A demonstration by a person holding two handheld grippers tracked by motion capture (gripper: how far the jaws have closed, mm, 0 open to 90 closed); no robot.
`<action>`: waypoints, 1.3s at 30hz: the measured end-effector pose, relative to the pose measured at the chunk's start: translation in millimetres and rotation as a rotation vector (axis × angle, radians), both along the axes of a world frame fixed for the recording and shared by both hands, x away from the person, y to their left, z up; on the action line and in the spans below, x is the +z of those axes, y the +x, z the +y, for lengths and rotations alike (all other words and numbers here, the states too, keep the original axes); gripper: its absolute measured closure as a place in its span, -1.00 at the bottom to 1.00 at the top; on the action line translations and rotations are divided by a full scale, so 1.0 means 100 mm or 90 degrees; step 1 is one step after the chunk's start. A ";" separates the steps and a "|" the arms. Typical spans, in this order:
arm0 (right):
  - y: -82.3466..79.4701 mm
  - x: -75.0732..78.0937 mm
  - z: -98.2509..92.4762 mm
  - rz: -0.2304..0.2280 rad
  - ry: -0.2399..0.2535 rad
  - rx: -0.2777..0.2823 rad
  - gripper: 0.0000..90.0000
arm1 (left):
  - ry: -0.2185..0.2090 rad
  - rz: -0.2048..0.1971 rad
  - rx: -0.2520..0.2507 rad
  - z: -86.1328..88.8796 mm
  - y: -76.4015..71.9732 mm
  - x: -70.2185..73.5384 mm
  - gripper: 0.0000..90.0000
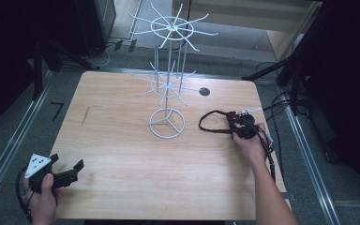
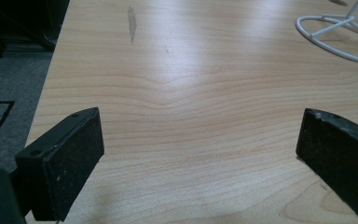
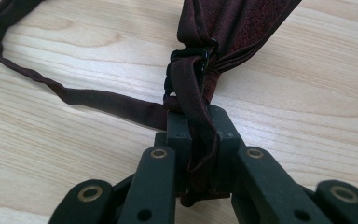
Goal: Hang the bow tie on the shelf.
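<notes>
A dark red bow tie (image 1: 235, 121) with a thin neck strap (image 1: 209, 123) lies on the wooden table (image 1: 122, 154), right of centre. My right gripper (image 1: 241, 128) rests on it. In the right gripper view the jaws stand pressed together on a fold of the strap (image 3: 196, 135), just below its black buckle (image 3: 186, 70), so the right gripper (image 3: 196, 116) is shut on the bow tie. My left gripper (image 1: 70, 172) is held at the table's near left corner. Its pads (image 2: 70, 158) stand wide apart over bare wood, so the left gripper (image 2: 200, 140) is open with nothing between its jaws.
A tall white wire display stand (image 1: 168, 89) with two tiers of radiating hooks rises from a ring base (image 1: 167, 123) at the table's middle; that base (image 2: 335, 32) shows at the far right of the left gripper view. A small black disc (image 1: 204, 92) sits behind it. Cables lie on the floor right.
</notes>
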State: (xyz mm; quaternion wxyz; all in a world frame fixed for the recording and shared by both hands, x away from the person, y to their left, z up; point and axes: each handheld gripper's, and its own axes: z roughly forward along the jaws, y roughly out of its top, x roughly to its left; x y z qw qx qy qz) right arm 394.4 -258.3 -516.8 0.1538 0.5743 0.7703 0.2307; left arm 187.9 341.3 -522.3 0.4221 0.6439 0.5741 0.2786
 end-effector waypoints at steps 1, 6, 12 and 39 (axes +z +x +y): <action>-0.03 0.01 0.02 -0.012 0.009 -0.002 0.84 | 0.000 0.000 0.000 0.00 0.00 0.00 -0.97; -0.08 0.10 0.07 -0.042 0.037 -0.002 0.84 | 0.000 -0.001 0.001 0.00 0.00 0.00 -0.97; -0.15 0.24 0.12 -0.089 0.057 -0.004 0.84 | -0.001 -0.002 0.000 0.00 0.00 0.00 -0.97; -0.46 0.65 0.27 -0.221 0.146 0.008 0.84 | 0.002 -0.002 0.003 0.00 0.00 0.00 -0.97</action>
